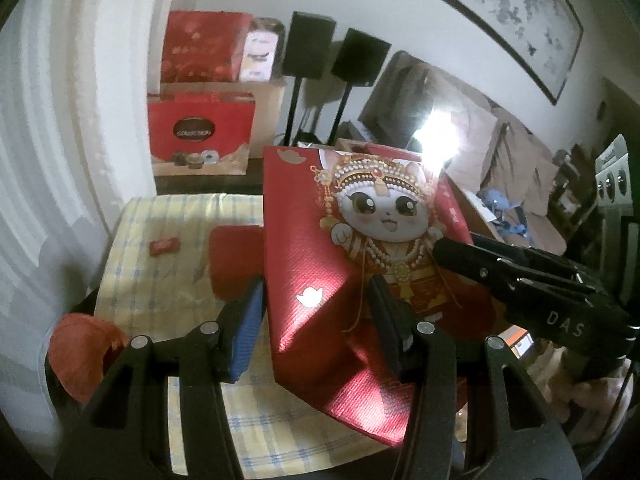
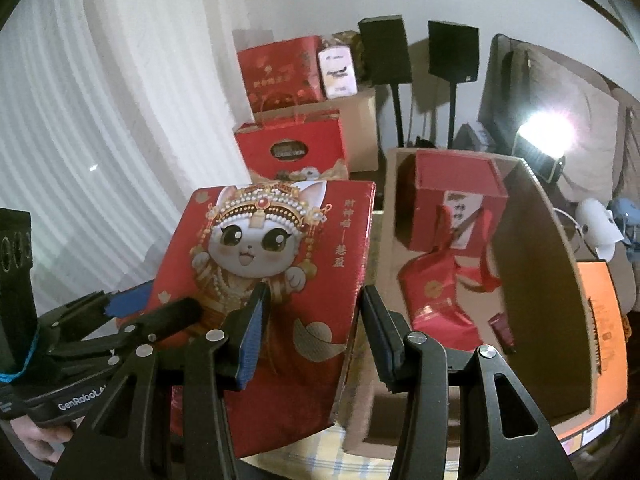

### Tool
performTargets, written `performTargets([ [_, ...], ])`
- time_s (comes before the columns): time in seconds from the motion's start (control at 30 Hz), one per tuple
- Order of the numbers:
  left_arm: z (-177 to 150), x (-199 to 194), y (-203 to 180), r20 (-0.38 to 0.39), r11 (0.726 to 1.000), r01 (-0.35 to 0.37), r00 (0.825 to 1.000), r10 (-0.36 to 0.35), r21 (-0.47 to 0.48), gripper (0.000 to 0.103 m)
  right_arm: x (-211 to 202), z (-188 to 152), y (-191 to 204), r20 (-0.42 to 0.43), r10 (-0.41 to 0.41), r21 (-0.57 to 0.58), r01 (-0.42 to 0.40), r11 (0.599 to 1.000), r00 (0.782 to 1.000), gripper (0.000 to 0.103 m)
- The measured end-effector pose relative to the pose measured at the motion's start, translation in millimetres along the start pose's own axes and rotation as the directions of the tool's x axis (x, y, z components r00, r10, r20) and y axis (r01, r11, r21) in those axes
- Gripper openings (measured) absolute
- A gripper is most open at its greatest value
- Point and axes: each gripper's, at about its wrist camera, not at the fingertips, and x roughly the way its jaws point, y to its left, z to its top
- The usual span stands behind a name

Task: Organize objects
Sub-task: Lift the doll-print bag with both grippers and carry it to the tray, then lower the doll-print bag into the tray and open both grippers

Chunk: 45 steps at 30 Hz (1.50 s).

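The red gift bag w/ cartoon cat print (image 1: 320,248) is held up off the checked tablecloth (image 1: 168,216), gripped from both sides. The left gripper (image 1: 316,320) is closed on the bag's left edge: blue pad on the outside, black finger (image 1: 386,320) pressed against the printed face, paper creased between. The right gripper (image 2: 312,324) is clamped on the bag's right edge in the same manner, w/ jaws at a mid gap and the bag's side panel between them.

In the right wrist view the bag is seen tilted, just left of an open cardboard box (image 2: 560,264). Inside the box a red carton (image 2: 452,196) and another red bag (image 2: 436,300) are seen.

On the cloth behind the lifted bag a small red packet (image 1: 164,246) and a red box (image 1: 232,256) are left. An orange-red ball of yarn (image 1: 82,352) sits at the cloth's near-left corner. Red gift boxes (image 1: 200,132) are stacked by the far wall, next to two speakers on stands (image 1: 308,44).
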Motion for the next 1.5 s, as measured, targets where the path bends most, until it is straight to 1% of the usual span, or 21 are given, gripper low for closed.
performTargets([
  [0.17,6.3,6.4,-19.5,-0.008,0.999,0.026,1.0,-0.026,0.022,0.048,-12.4,4.0,-18.4,0.018,-0.015,0.017,0.014,1.0,1.0,0.048],
  [0.27,9.0,12.6,-37.7,-0.015,0.998,0.042,0.999,-0.041,0.044,0.048,-19.5,5.3,-31.7,0.025,-0.035,0.031,0.034,0.999,0.999,0.048],
  [0.47,12.8,30.6,-69.0,-0.046,0.994,0.084,0.996,-0.081,0.069,0.048,-31.1,6.1,-66.4,0.028,-0.077,0.067,0.075,0.995,0.997,0.048],
  [0.67,14.4,52.4,-101.1,-0.082,0.988,0.114,0.991,-0.106,0.1,0.048,-37.5,3.9,-103.7,0.025,-0.097,0.114,0.093,0.989,0.995,0.049],
  [1.0,12.5,89.2,-140.4,-0.139,0.982,0.107,0.987,-0.085,0.153,0.048,-31.3,-2.9,-154.2,0.026,-0.113,0.177,0.107,0.978,0.993,0.048],
  [1.27,9.9,111.9,-155.3,-0.169,0.981,0.103,0.983,-0.075,0.165,0.048,-19.8,-7.4,-180.8,0.009,-0.11,0.198,0.106,0.974,0.994,0.048],
  [1.5,8.0,126.6,-158.1,-0.19,0.982,0.091,0.98,-0.059,0.166,0.048,-6.3,-9.5,-194.3,-0.007,-0.099,0.209,0.099,0.973,0.995,0.048],
])
